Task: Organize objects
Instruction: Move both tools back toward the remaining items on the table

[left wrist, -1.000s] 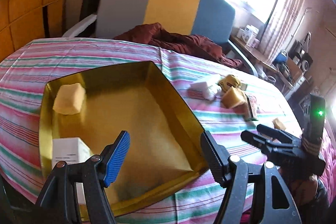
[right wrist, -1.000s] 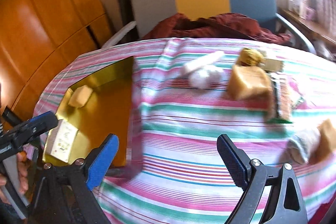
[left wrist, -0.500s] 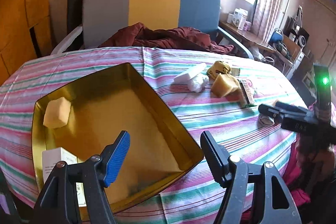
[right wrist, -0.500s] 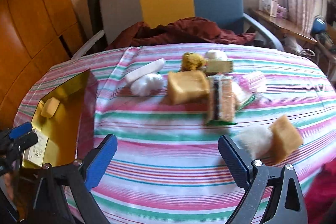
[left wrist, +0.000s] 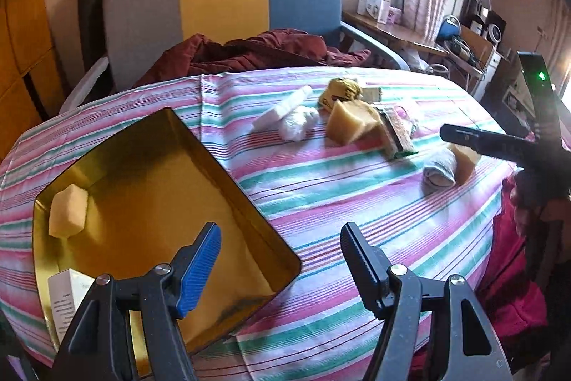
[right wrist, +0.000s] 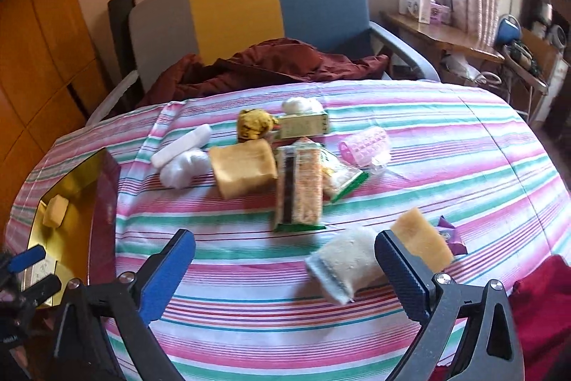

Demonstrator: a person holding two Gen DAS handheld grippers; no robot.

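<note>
The right gripper (right wrist: 285, 270) hovered with nothing between its jaws, which had just been opening to wide apart. The left gripper (left wrist: 280, 259) stood part-open and empty over the near corner of the gold tin (left wrist: 228, 163). Inside the tin lay a pale yellow block (left wrist: 67, 216) and a white carton (left wrist: 67, 299). Right of the tin, on the striped tablecloth (right wrist: 446, 149), sat a white roll (right wrist: 180, 145), a tan sponge (right wrist: 242, 168) and a snack packet (right wrist: 299, 191); farther right, a grey-edged cloth (right wrist: 342, 261) touched another tan block (right wrist: 424, 241).
</note>
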